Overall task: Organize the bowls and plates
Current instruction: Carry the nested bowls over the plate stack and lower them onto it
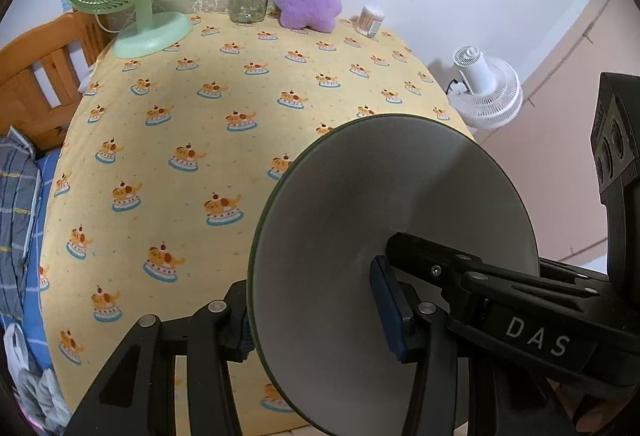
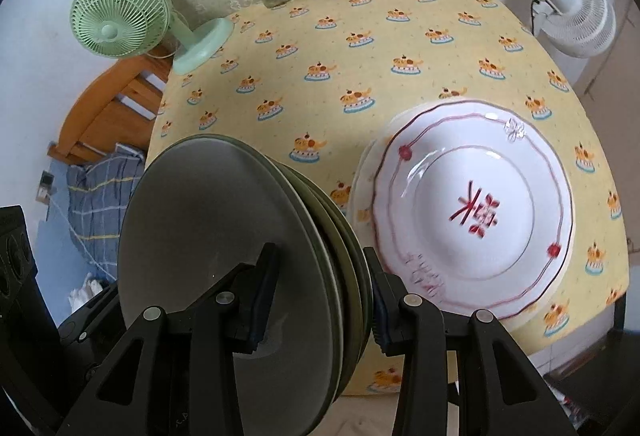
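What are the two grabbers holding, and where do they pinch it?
Both pinch the stack of grey-green plates upright at its near edge: the right gripper and the left gripper.

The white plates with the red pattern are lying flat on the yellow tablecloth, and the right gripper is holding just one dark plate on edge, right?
Not quite: the right wrist view shows the right gripper clamping a stack of several dark plates, not one. The white plates do lie on the yellow tablecloth.
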